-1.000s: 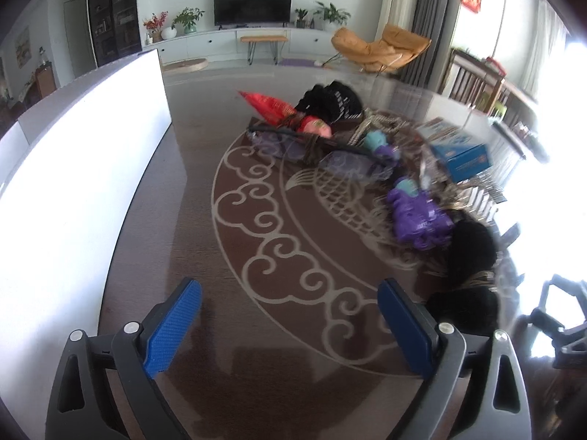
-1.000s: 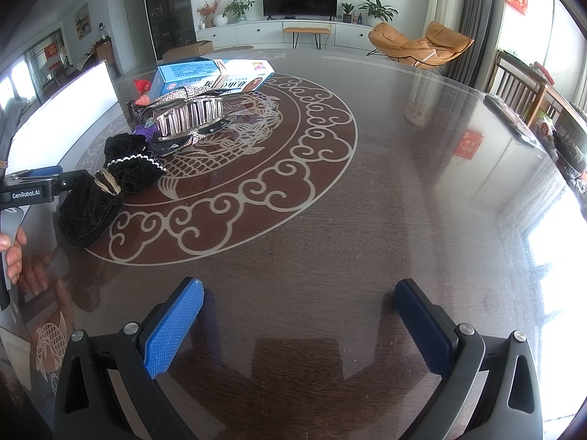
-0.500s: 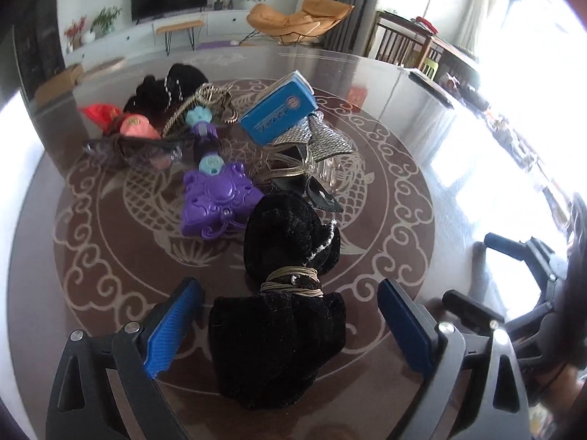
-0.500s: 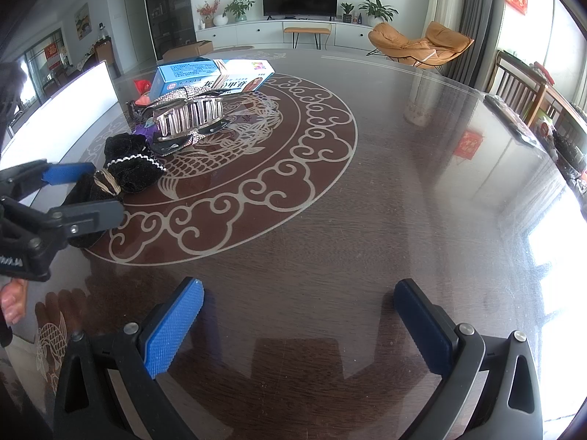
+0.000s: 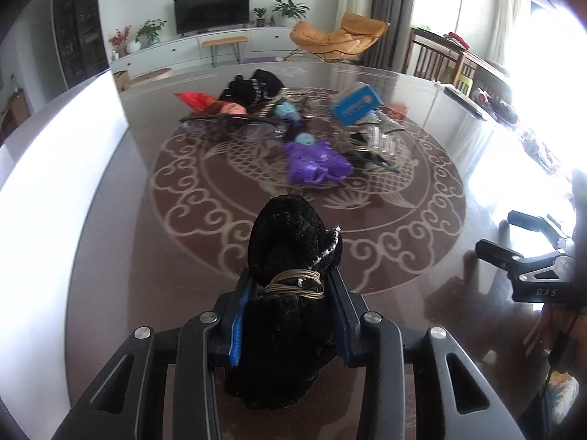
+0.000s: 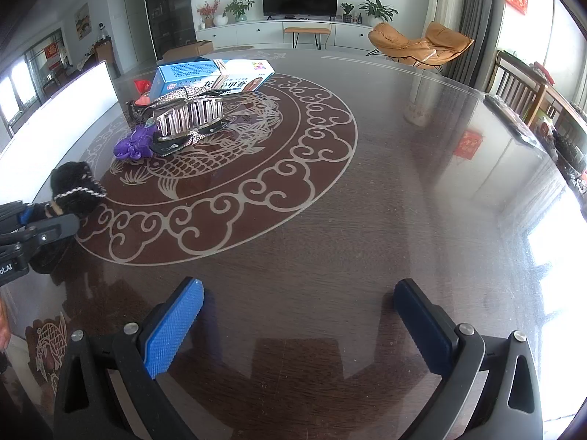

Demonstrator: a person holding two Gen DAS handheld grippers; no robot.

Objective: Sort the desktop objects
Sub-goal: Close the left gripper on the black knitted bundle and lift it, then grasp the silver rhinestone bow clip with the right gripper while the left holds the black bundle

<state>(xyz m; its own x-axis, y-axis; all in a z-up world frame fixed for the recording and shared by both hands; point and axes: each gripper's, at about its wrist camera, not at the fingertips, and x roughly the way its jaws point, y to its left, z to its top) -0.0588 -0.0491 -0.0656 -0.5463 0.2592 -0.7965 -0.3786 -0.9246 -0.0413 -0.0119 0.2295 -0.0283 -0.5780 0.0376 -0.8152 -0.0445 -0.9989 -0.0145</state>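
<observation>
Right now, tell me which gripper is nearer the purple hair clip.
Left. The left gripper, shut on the black velvet bow, points straight at the purple clip across a short stretch of table. The right gripper hangs open farther away, over bare tabletop.

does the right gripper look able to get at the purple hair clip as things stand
Probably yes: the right gripper is open and empty, and bare table lies between it and the purple hair clip, though the silver claw clip crowds its far side.

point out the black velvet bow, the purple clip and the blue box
black velvet bow [image 5: 290,242]: left wrist view, upper lobe above the gold wrap
purple clip [image 5: 315,163]: left wrist view, middle of its body
blue box [image 6: 183,75]: right wrist view, top face
</observation>
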